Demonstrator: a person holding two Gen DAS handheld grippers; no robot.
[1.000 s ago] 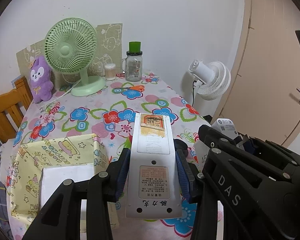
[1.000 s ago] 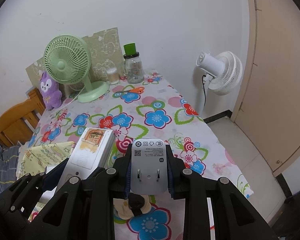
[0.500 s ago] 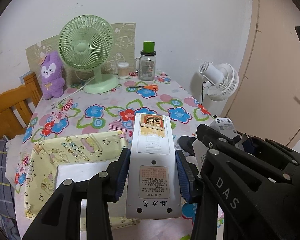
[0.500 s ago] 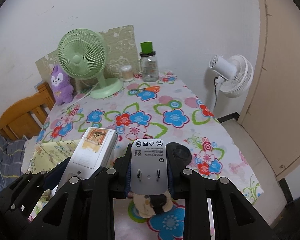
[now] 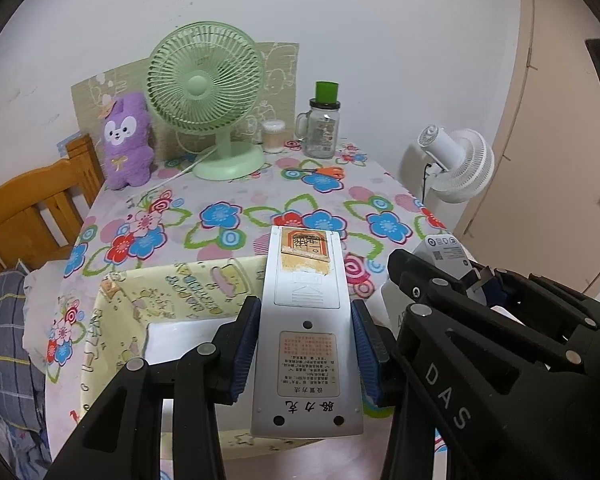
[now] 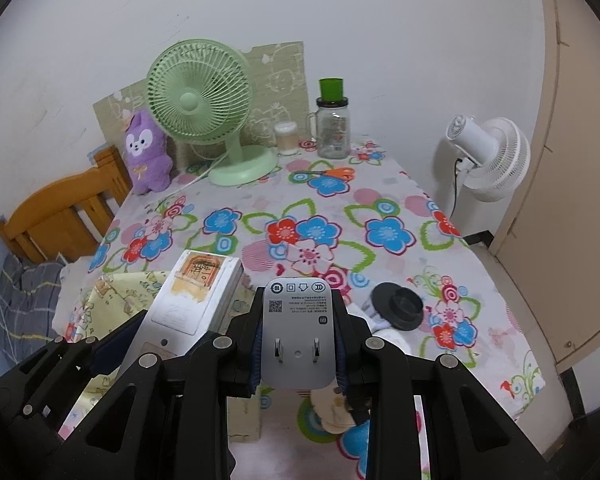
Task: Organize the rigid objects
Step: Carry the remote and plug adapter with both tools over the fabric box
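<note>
My left gripper (image 5: 305, 350) is shut on a white remote control (image 5: 306, 320), back side up, held over a pale yellow fabric box (image 5: 140, 304) at the near left of the table. My right gripper (image 6: 298, 350) is shut on a white plug adapter (image 6: 298, 332), prongs facing me, held just right of the remote (image 6: 196, 292) and the box (image 6: 112, 300). The adapter also shows in the left wrist view (image 5: 444, 246). A black round cap (image 6: 398, 304) lies on a white sock on the flowered tablecloth (image 6: 380, 208).
At the back stand a green desk fan (image 5: 206, 92), a purple plush (image 5: 126, 140), a glass jar with green lid (image 5: 322, 128) and a small cup (image 5: 274, 142). Orange scissors (image 5: 324, 171) lie nearby. A wooden chair (image 5: 32, 208) stands left, a white floor fan (image 5: 456, 160) right.
Both grippers have moved left and back, still holding their objects. The remote now hangs over the yellow box; the black cap has come into the right wrist view.
</note>
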